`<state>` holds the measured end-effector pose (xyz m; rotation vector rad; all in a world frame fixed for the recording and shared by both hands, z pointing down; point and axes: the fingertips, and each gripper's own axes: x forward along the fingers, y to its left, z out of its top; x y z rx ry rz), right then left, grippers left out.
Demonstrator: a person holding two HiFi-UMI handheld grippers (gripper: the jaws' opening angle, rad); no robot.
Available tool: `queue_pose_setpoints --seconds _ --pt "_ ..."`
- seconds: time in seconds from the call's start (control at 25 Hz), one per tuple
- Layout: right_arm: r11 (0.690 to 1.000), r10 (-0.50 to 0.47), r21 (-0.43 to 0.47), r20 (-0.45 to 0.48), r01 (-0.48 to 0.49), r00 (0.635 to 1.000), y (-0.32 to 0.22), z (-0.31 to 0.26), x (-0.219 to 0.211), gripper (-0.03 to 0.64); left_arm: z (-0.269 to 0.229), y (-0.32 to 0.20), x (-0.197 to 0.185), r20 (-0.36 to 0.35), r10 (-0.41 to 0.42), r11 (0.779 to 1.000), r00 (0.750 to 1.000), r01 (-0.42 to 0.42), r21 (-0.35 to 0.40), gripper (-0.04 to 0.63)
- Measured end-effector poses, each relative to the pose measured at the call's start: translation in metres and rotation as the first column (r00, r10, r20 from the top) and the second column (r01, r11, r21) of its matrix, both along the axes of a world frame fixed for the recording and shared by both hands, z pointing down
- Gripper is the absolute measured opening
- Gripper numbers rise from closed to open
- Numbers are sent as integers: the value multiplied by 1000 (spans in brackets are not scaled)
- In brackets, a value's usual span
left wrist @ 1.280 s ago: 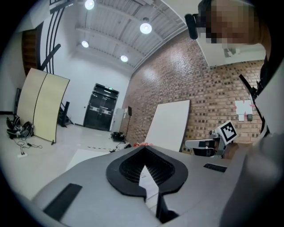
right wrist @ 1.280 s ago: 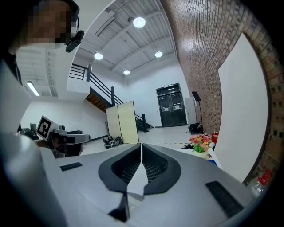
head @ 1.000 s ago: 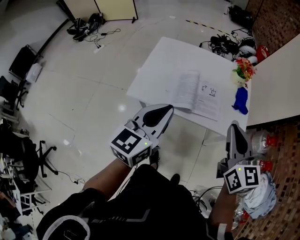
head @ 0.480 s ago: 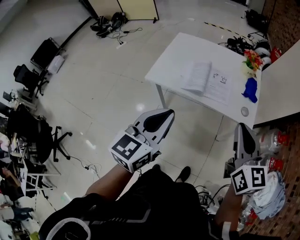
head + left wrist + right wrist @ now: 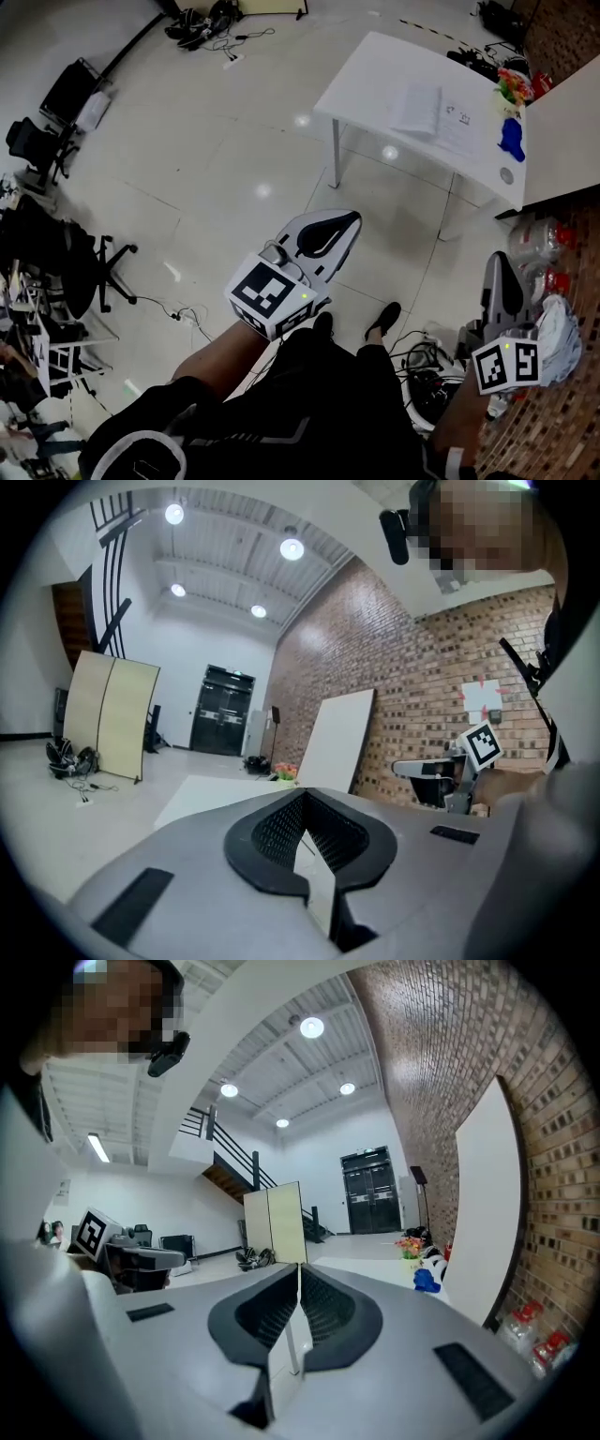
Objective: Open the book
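White-floored room: surface w/ the book lying open is now well apart from us; we've backed off. Left gripper & right gripper fingers clenched, empty. Task prob. done.

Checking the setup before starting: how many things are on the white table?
4. An open book near the middle, a flower bunch at the far right edge, a blue object beside it, and a small grey disc at the near right corner. Smaller items may escape notice.
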<state>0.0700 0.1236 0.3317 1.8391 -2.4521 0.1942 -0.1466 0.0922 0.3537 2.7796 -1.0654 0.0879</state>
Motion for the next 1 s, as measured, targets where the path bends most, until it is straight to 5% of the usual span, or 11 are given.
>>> queue_pose_setpoints --seconds 0.32,1.0 --pt "999 42 5 -25 -42 999 100 -3 4 2 -8 80 16 -21 57 998 998 -56 43 -3" --pt "996 -50 75 25 48 998 290 -18 67 2 -48 284 75 19 -50 995 999 48 87 -3"
